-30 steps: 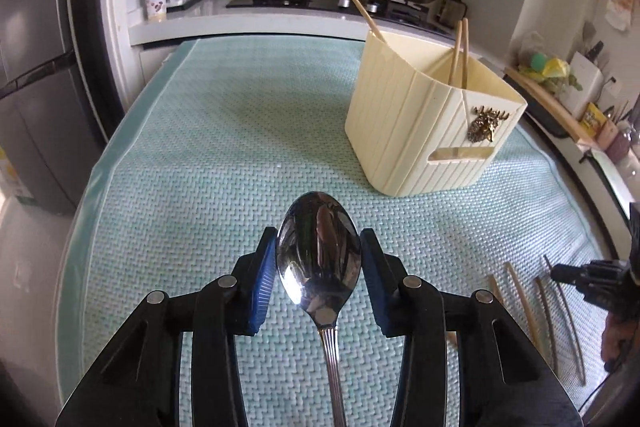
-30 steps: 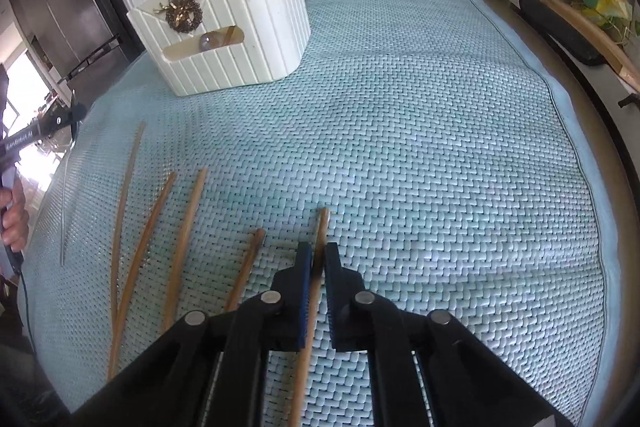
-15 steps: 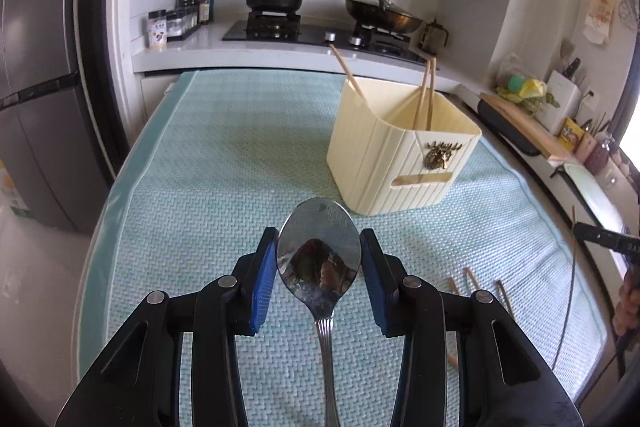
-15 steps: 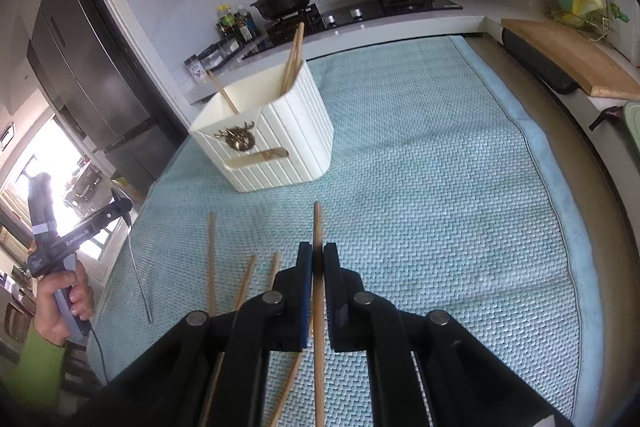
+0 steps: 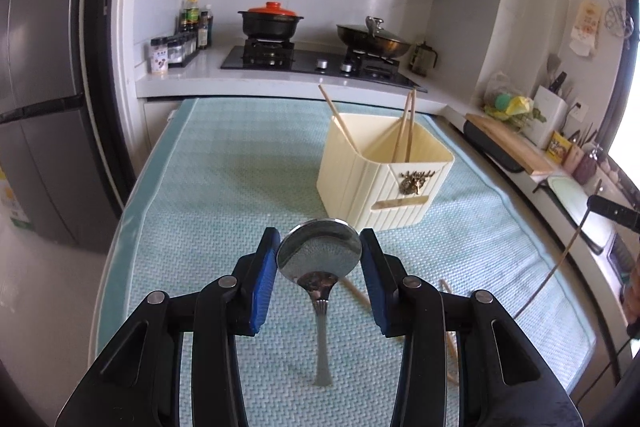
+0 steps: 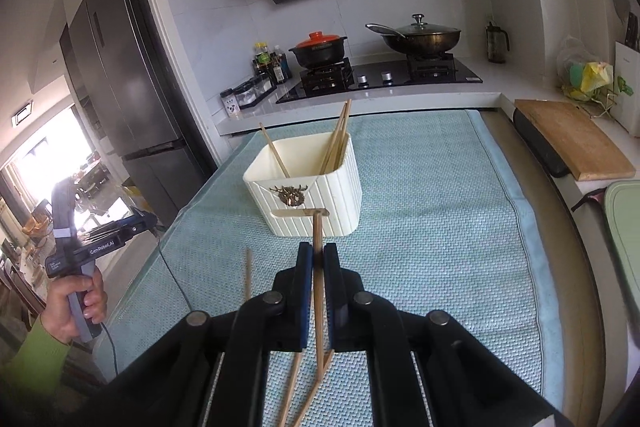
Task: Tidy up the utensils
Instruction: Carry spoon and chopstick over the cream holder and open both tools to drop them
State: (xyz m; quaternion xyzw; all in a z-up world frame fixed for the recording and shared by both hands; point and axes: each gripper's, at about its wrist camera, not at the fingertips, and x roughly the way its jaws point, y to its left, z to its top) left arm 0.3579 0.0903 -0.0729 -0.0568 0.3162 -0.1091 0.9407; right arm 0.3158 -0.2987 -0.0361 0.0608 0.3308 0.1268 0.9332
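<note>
Both tools lifted well clear of the table (image 5: 208, 163) compared with a second ago, when each sat low over the teal mat. Left tool (image 5: 319, 259) clamped across the bowl of a metal spoon (image 5: 319, 255), handle hanging straight down toward the mat; bowl now seen nearly edge-on rather than face-on, so tilted forward during the lift. Right tool (image 6: 318, 259) closed tight on a single wooden chopstick (image 6: 318, 291), raised off the mat, tip pointing toward the cream ribbed utensil holder (image 6: 320, 203). Holder standing upright mid-table, already carrying several chopsticks: one leaning in the left compartment, a few together in the right one. More loose chopsticks (image 6: 292, 383) lying on the mat beneath the right tool, another (image 6: 248, 275) off to its left.

Meaning for the task: pick-up finished on both sides, carry phase under way, holder ahead of both tools and not yet reached. Likely next: chopstick dropped in with its fellows, spoon into the other compartment, though which one cannot be told from here. Thin chopstick at risk of pivoting in the grip
</note>
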